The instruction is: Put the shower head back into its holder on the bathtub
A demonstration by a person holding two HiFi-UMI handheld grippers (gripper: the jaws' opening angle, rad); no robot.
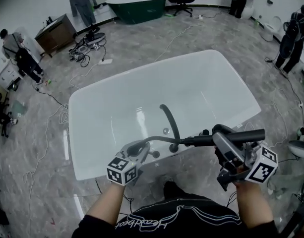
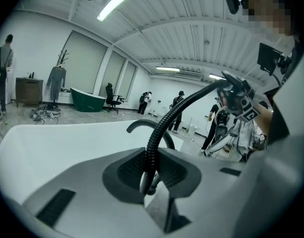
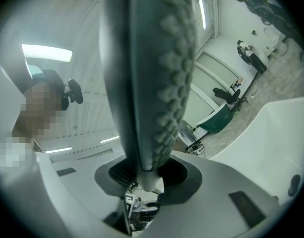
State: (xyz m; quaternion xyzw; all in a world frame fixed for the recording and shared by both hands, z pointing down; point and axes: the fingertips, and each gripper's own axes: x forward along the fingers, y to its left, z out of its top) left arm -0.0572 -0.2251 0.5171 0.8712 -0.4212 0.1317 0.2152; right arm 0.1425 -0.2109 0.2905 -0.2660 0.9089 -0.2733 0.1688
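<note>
Nearest, at 5 o'clock in the head view, the right gripper (image 1: 226, 148) has its fingers clamped wide round the shower head (image 1: 243, 136). The shower head lies sideways in the air, just over the near rim of the white bathtub (image 1: 92, 133). At 7 o'clock the left gripper (image 1: 139, 150) has its fingers squeezed on the black ribbed hose (image 2: 154, 148).

The hose runs between the two grippers. It could snag on the curved black tap (image 1: 170, 120) just past them at 12 o'clock. It could also tug the shower head crooked, so it misses its holder. The holder may be one of the small black fittings (image 1: 174, 147) on the rim, but I cannot tell which.

Far off, at 11 o'clock, are loose cables (image 1: 87, 51) on the floor and a green bathtub (image 1: 137, 8). People (image 1: 20, 53) stand round the room, well clear.
</note>
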